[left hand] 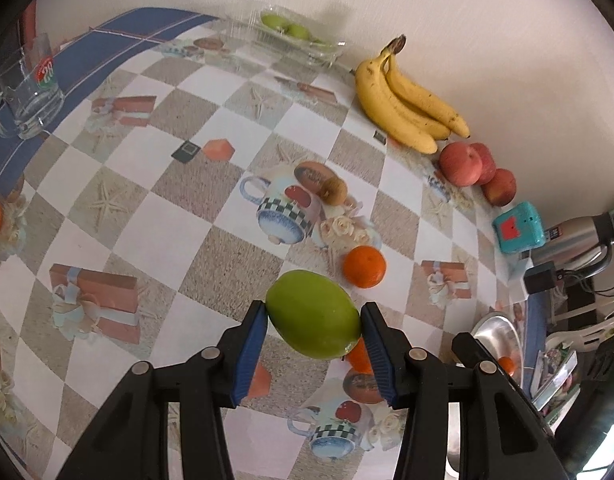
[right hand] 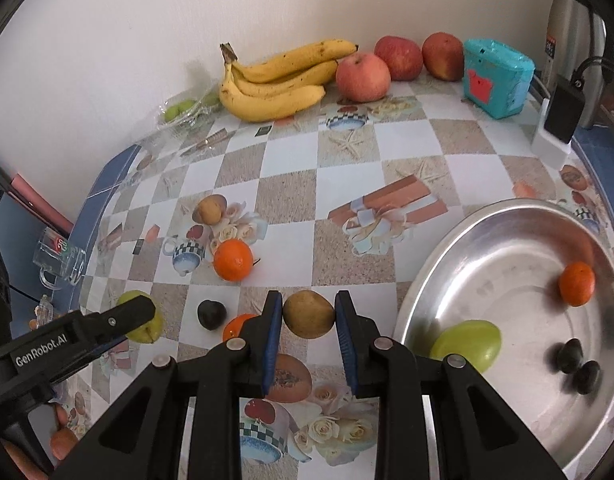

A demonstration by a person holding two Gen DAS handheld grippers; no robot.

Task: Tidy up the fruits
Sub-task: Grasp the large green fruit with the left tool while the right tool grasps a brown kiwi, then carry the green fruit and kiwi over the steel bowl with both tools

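Left claw grips one green fruit, right claw one kiwi.

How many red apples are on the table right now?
3, in a row along the wall: the first apple beside the bananas, the middle apple, and the last apple next to the teal box. The box could hide more.

"GenRobot.AI" on left gripper

Green fruit, brown kiwi, orange tangerine, silver bowl; checkered grey/white tablecloth.
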